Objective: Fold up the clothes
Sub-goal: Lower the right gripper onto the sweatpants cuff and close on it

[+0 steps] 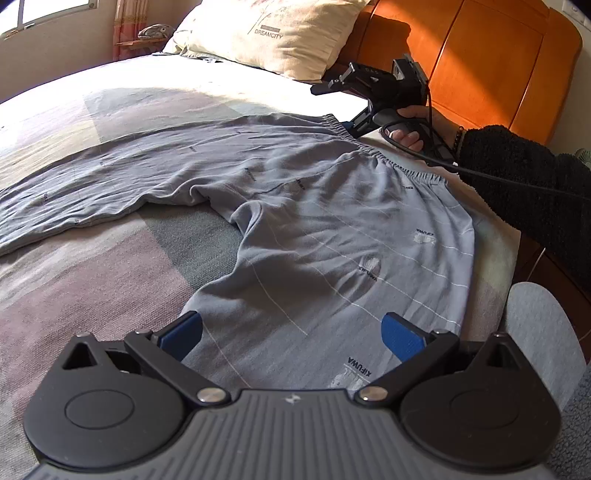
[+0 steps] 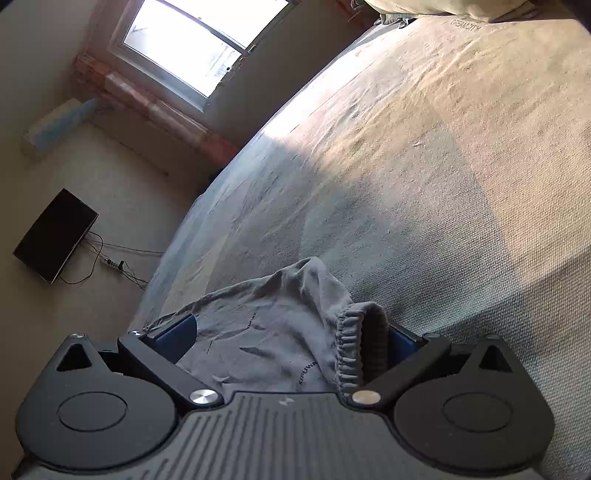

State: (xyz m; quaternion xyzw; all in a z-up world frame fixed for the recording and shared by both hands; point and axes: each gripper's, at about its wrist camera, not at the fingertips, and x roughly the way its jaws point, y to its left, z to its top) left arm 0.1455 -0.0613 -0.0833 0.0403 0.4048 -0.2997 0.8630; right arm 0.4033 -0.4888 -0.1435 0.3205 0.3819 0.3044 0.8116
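Observation:
Grey-blue pyjama trousers (image 1: 314,229) with thin white lines lie spread flat on the bed. One leg runs off to the left; the other comes toward my left gripper (image 1: 293,332). That gripper is open, with its blue pads wide apart just above the near leg. My right gripper (image 1: 351,125) sits at the elastic waistband (image 1: 388,158) at the far right, held by a hand in a black fleece sleeve (image 1: 517,177). In the right wrist view the right gripper (image 2: 290,336) is open. The bunched waistband (image 2: 349,350) and trousers (image 2: 258,332) lie between its spread fingers.
A cream pillow (image 1: 273,33) leans on the orange wooden headboard (image 1: 480,66). The patterned bed cover (image 1: 92,277) stretches wide to the left. Beyond the bed are a window (image 2: 199,40) and a black screen (image 2: 55,236) with cables.

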